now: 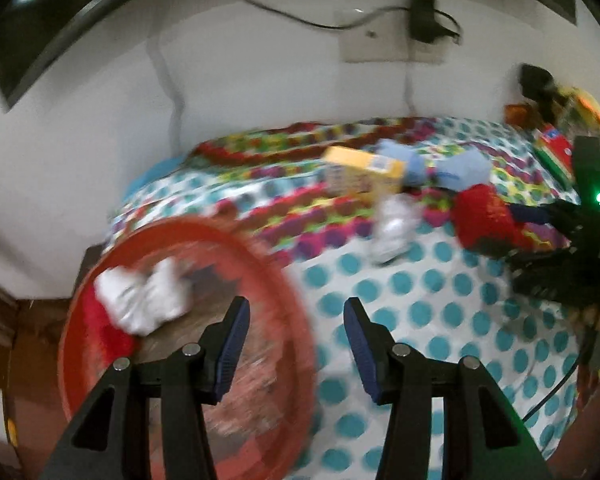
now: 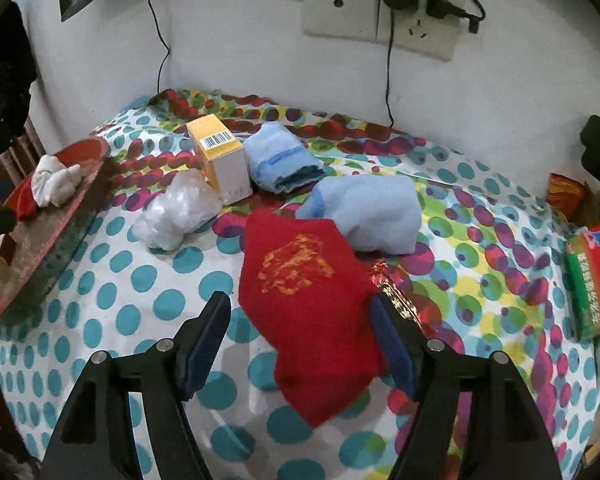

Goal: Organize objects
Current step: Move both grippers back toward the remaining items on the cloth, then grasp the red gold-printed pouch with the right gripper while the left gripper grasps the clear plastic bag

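A red basin sits at the left edge of the table, holding a white cloth and a red item; it also shows in the right wrist view. My left gripper is open and empty above the basin's right rim. My right gripper is open around a red cloth with gold print, not closed on it. Behind lie two light blue cloths, a yellow-topped box and a clear plastic bag.
The table has a polka-dot cover. A green and red packet lies at the right edge. Wall sockets with cables are behind. The right gripper's body shows in the left wrist view.
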Action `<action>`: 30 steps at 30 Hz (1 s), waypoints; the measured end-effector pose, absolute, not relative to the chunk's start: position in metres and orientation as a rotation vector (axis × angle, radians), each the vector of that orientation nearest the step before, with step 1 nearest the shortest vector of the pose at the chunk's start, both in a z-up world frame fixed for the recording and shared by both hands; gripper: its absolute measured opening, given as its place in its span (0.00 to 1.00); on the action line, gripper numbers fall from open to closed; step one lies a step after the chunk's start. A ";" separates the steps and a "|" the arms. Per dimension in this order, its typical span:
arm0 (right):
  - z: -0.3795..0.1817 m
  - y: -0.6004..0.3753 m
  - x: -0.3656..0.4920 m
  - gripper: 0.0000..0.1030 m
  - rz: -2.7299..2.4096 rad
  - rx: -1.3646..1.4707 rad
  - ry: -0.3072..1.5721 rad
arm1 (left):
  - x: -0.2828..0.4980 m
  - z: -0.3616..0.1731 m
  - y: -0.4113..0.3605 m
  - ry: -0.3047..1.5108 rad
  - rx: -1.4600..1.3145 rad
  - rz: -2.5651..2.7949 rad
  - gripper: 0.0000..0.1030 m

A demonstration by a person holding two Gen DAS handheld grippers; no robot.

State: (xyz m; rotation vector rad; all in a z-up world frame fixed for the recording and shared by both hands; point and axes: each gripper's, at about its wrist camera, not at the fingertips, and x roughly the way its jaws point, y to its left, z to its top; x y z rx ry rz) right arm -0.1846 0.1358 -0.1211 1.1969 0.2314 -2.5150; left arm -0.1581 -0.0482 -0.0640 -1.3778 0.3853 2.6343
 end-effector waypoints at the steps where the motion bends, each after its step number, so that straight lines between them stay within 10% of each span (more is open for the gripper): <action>1: -0.123 0.135 -0.184 0.63 -2.515 1.186 0.226 | -0.164 -0.068 -0.043 0.379 -1.387 2.612 0.49; 6: -0.129 0.135 -0.175 0.38 -2.502 1.159 0.221 | -0.203 -0.093 -0.005 0.389 -1.436 2.532 0.49; 30: -0.135 0.136 -0.170 0.38 -2.468 1.194 0.164 | -0.243 -0.134 0.017 0.242 -1.542 2.516 0.36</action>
